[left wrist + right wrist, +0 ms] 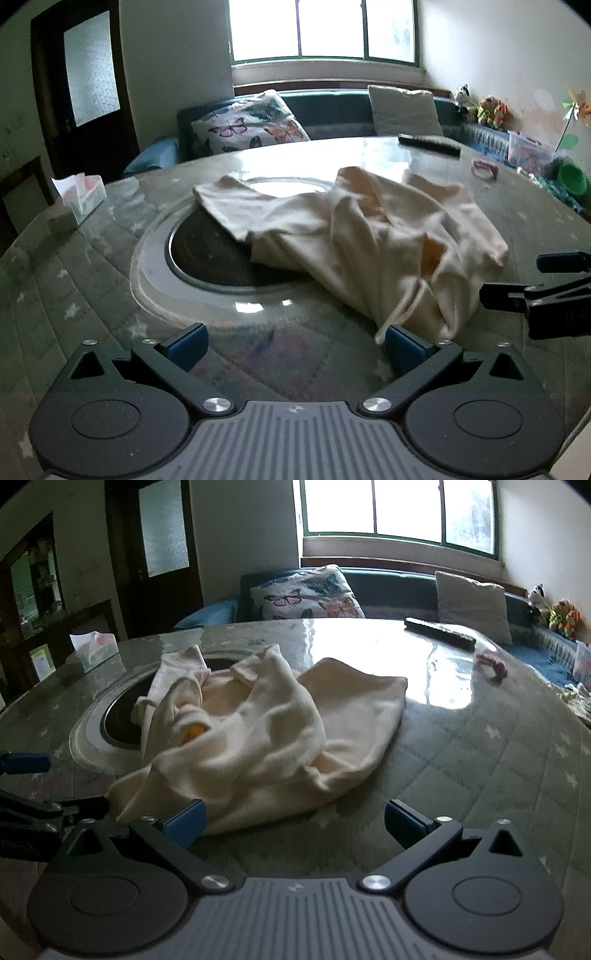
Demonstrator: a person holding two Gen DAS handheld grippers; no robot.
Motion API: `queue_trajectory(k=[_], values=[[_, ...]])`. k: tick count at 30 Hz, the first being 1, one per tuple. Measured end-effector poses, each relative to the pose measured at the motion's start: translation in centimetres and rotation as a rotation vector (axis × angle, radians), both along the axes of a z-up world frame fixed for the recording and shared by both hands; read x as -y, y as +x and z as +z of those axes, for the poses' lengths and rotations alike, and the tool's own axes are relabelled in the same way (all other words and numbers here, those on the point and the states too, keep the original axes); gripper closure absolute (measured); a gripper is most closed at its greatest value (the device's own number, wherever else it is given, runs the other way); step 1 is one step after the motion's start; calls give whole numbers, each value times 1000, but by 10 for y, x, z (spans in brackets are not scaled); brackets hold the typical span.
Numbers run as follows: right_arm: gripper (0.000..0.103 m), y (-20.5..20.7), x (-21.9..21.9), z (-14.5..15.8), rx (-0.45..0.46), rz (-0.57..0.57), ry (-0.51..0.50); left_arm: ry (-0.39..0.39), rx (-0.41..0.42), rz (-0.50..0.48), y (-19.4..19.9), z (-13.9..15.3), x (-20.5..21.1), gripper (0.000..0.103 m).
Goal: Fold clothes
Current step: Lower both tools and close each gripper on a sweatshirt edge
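A cream-white garment (354, 236) lies crumpled on the round glass-topped table (92, 280), partly over the table's dark round centre inset (207, 254). It also shows in the right wrist view (258, 731), with a small orange patch in its folds. My left gripper (295, 347) is open and empty, just short of the garment's near edge, its right fingertip close to a hanging drawstring. My right gripper (295, 821) is open and empty at the garment's near edge. Each gripper shows at the edge of the other's view: the right gripper (546, 284) and the left gripper (26, 786).
A tissue box (79, 199) stands at the table's left. A black remote (428, 144) and a pink ring-shaped item (484, 168) lie at the far right. A sofa with a butterfly cushion (251, 125) is behind the table.
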State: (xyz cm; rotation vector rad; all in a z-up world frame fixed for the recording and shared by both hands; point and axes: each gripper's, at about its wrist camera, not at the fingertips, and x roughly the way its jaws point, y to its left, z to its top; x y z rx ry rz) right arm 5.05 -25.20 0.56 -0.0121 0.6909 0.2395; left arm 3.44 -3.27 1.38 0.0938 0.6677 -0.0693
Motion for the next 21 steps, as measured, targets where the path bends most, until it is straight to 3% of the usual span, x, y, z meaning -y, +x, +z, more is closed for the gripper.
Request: queue_trajectory(k=[12, 21], values=[[1, 50, 29, 13, 21, -72, 16, -85, 23, 53, 50, 24, -19, 0], [15, 105, 12, 20, 13, 18, 43, -116, 37, -3, 112, 41, -4, 6]])
